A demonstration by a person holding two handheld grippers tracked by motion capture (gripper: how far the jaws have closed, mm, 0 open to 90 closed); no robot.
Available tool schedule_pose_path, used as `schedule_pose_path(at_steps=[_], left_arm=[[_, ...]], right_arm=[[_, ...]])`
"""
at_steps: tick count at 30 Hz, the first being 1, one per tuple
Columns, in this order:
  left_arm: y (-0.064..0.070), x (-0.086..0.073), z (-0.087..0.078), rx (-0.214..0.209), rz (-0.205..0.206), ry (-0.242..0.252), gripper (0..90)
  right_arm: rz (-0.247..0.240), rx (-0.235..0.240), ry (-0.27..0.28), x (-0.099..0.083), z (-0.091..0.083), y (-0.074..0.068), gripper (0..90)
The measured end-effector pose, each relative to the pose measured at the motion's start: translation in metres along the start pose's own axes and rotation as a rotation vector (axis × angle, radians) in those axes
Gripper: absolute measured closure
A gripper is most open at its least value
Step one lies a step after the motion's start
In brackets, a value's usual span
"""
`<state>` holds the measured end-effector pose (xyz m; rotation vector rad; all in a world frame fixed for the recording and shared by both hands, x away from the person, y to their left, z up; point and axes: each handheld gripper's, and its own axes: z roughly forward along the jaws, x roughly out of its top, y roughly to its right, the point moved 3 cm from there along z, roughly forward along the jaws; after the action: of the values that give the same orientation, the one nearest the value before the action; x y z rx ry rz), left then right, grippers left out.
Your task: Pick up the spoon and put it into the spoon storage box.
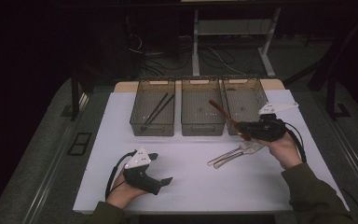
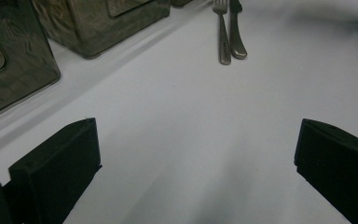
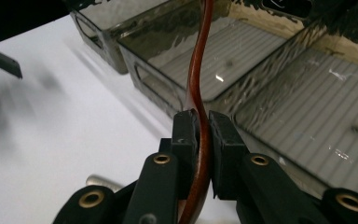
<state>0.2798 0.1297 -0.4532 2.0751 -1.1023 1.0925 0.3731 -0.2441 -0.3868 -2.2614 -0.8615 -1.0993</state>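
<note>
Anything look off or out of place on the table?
Nothing stands out. Three bins sit in a straight row; the left bin holds dark chopsticks. A fork and knife lie side by side on the table. The right claw is shut on a reddish wooden utensil; the left claw is open.

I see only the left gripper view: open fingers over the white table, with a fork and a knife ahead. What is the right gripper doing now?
Observer: The right gripper is shut on a reddish-brown wooden utensil, held above the table.
Operator: Where does its free end point?
Observer: Toward the middle bin, up over its right edge.
Operator: Is any bin already holding something?
Observer: Yes, the left bin holds dark chopsticks.
</note>
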Motion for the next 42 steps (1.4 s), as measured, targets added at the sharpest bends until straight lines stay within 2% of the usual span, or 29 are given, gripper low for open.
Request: schedule_pose_path(at_steps=[2,18,27,32,39,42], left_arm=[[0.0,0.0,0.001,-0.004,0.01,-0.001,0.0],[0.002,0.0,0.0,-0.013,0.003,0.009,0.0],[0.002,0.0,0.0,-0.014,0.0,0.012,0.0],[0.002,0.0,-0.001,-0.014,0.006,0.01,0.0],[0.002,0.0,-0.001,-0.016,0.006,0.006,0.0],[0.002,0.0,-0.001,-0.016,0.01,0.008,0.0]], right_arm=[[0.0,-0.004,-0.003,0.005,0.007,0.001,80.4],[0.002,-0.056,-0.047,0.052,0.058,0.012,80.3],[0.033,-0.073,-0.08,0.058,0.09,0.014,80.3],[0.03,-0.084,-0.103,0.058,0.104,0.014,80.2],[0.012,-0.089,-0.118,0.059,0.111,0.01,79.7],[0.017,-0.085,-0.105,0.06,0.111,0.01,71.2]])
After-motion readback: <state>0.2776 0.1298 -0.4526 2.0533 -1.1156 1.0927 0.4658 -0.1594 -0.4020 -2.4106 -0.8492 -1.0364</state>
